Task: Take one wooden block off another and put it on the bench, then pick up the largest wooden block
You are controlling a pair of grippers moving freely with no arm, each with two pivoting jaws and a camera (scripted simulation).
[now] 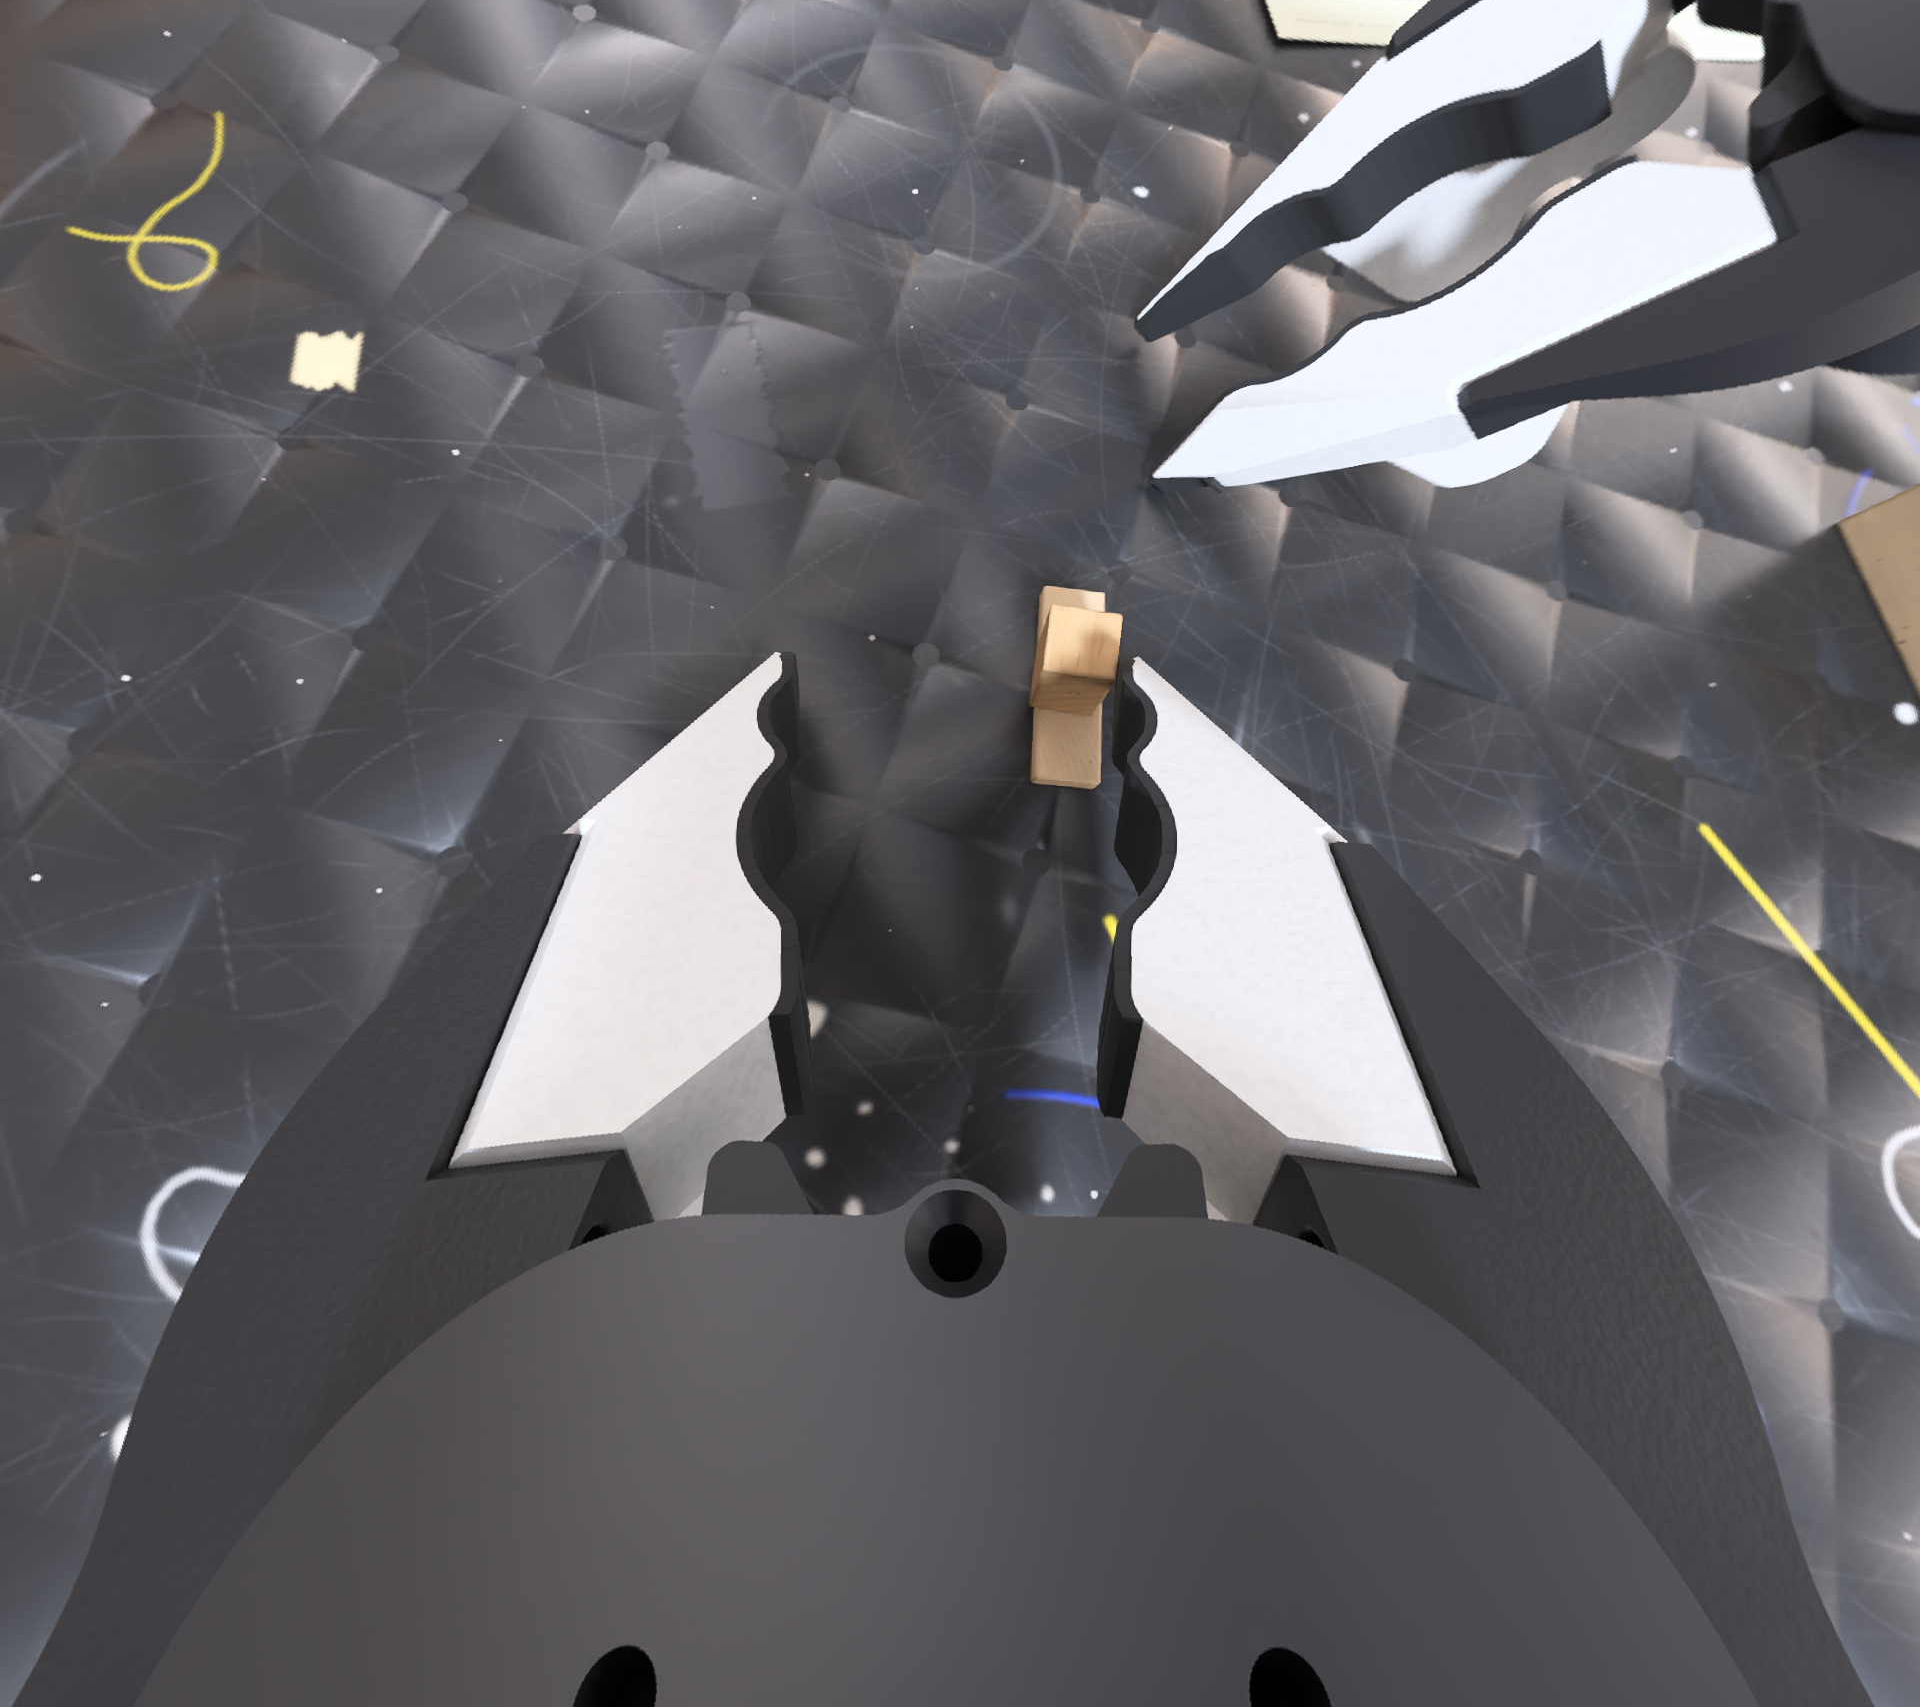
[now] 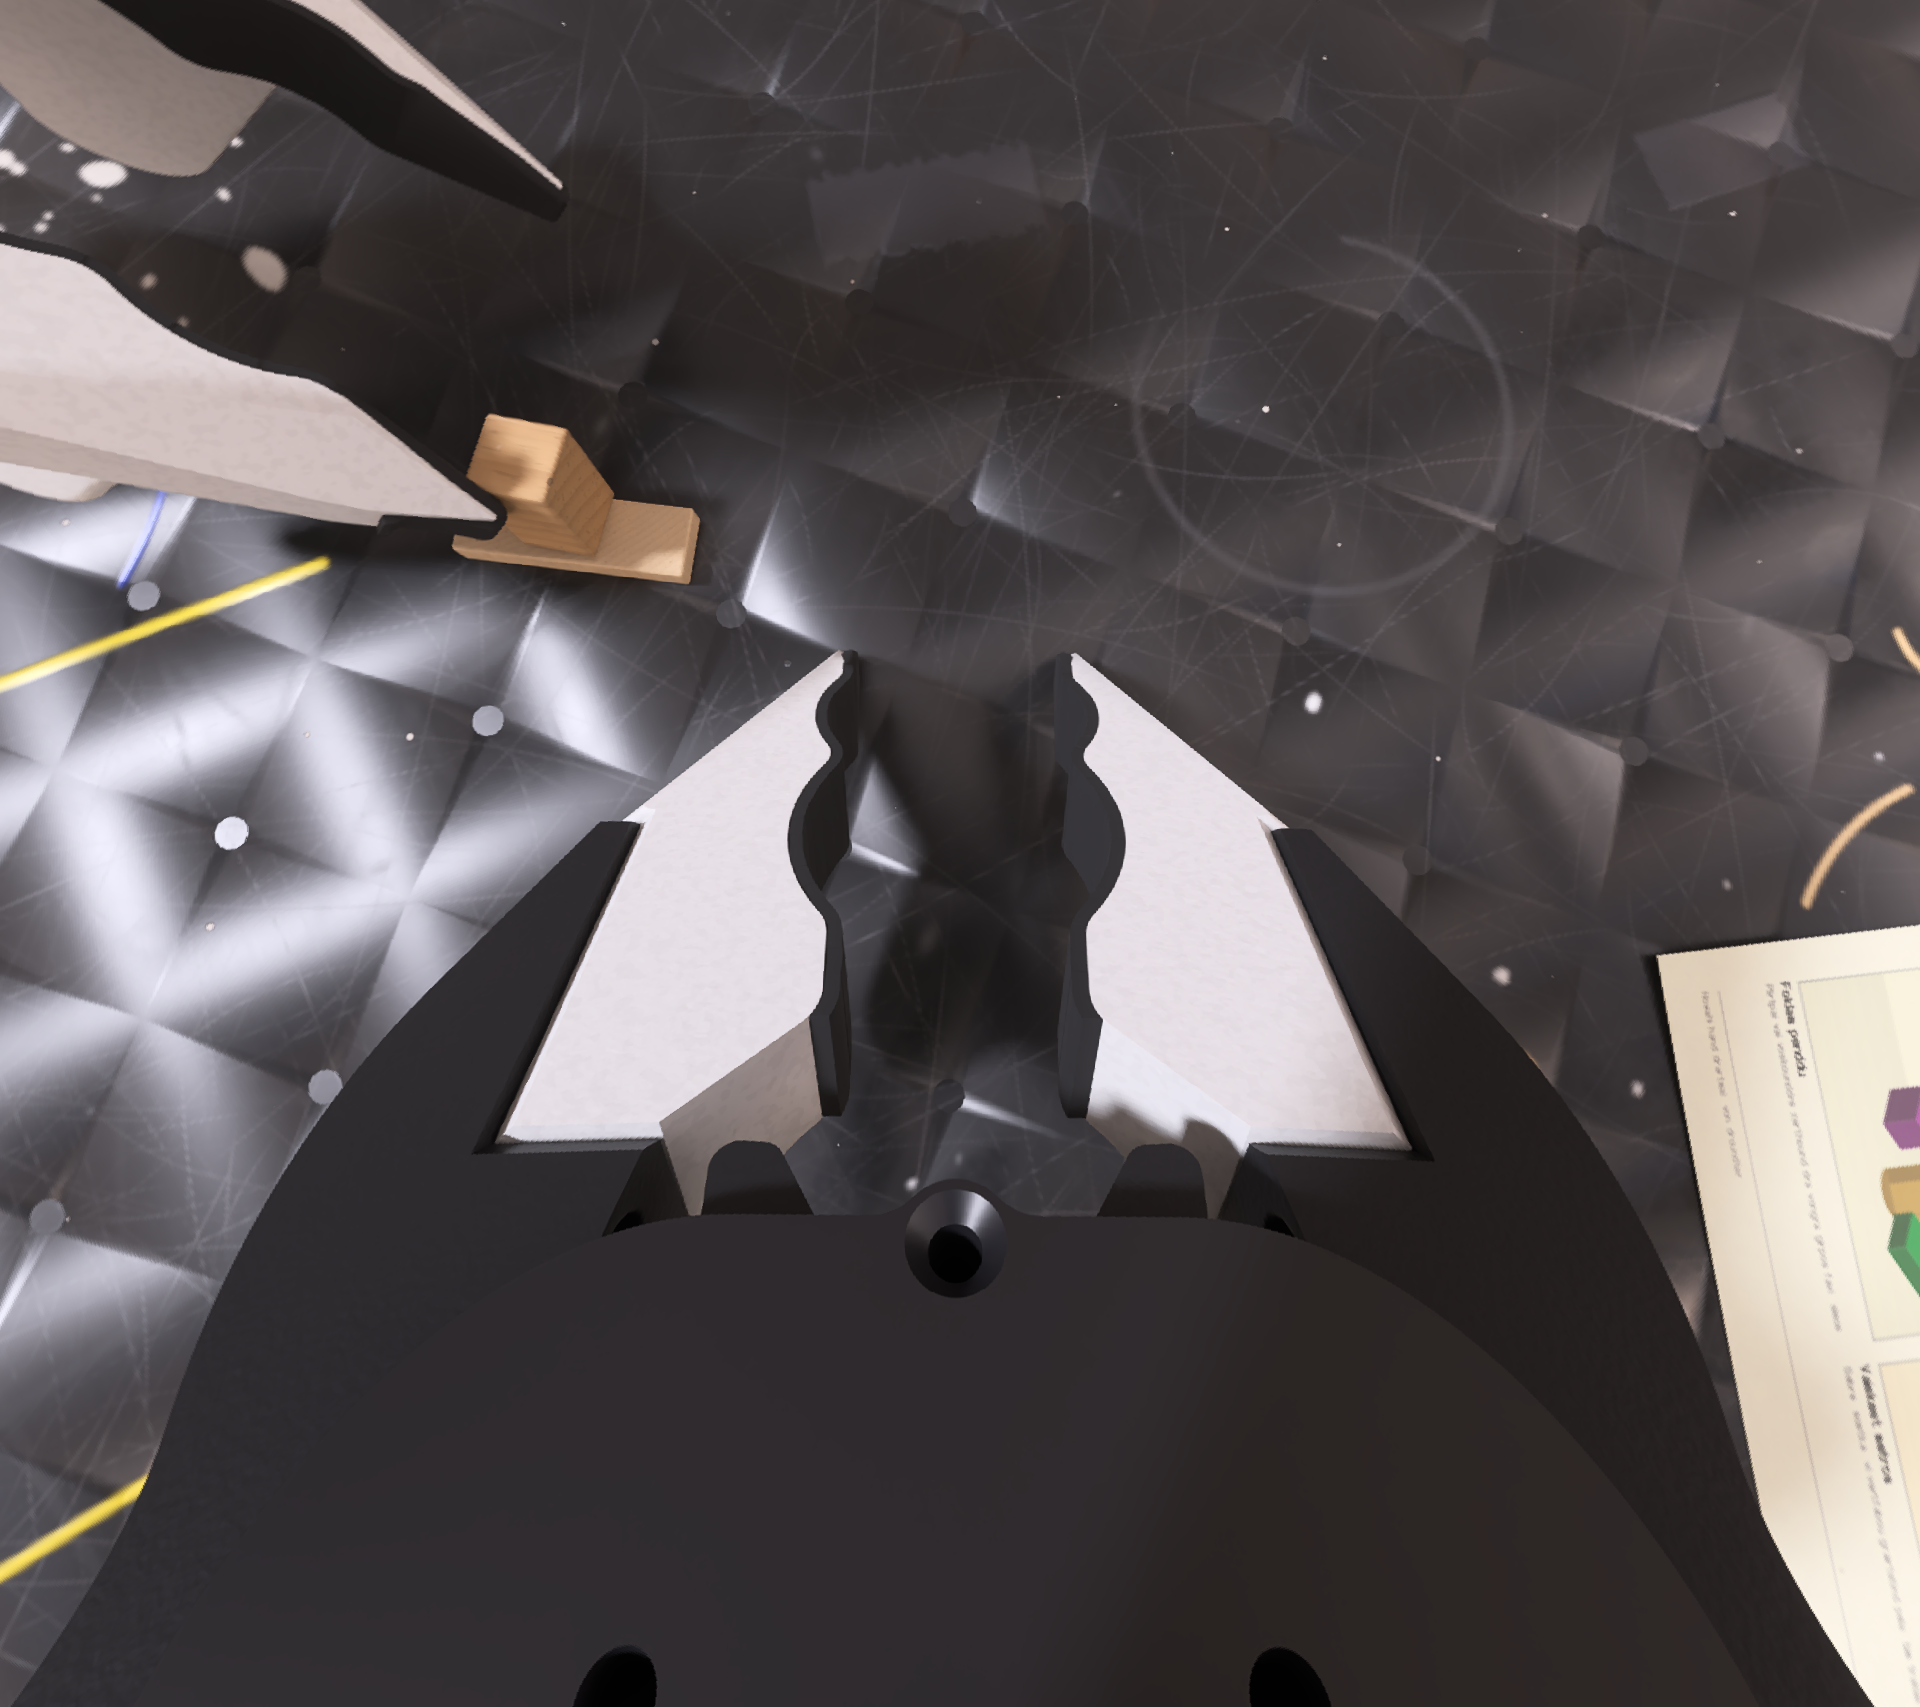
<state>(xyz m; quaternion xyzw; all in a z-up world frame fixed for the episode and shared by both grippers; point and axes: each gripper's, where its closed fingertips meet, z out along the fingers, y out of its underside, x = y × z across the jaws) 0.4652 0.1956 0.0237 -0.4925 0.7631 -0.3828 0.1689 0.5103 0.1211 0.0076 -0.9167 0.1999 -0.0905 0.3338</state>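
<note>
A small wooden block (image 2: 540, 481) sits on top of a flat, longer wooden block (image 2: 634, 543), and the pair rests on the dark, scuffed table (image 1: 520, 99), so the stack is intact and the first step, lifting one block off the other, is not yet done. The flat lower piece looks the larger of the two, so it is probably the one to pick up afterwards, once the upper block has been set down on the table. The left claw (image 1: 954, 675) is the nearer one: its jaws stand apart at a middling width with nothing between them, and in its own view the blocks lie just off its right fingertip rather than in the gap; from the right wrist view that fingertip appears to touch or almost touch the end of the stack, though contact cannot be confirmed. It would likely need to shift sideways to straddle the upper block before closing. The right claw (image 2: 958, 670) hangs farther off, its jaws also parted and empty, pointing at bare table beside the blocks. Farther out lie a pale scrap (image 1: 326, 361), a looped yellow thread (image 1: 171, 234), a straight yellow line (image 1: 1808, 956), and a printed sheet (image 2: 1766, 1242) with coloured block pictures at the edge. Everything in the task remains ahead.
</note>
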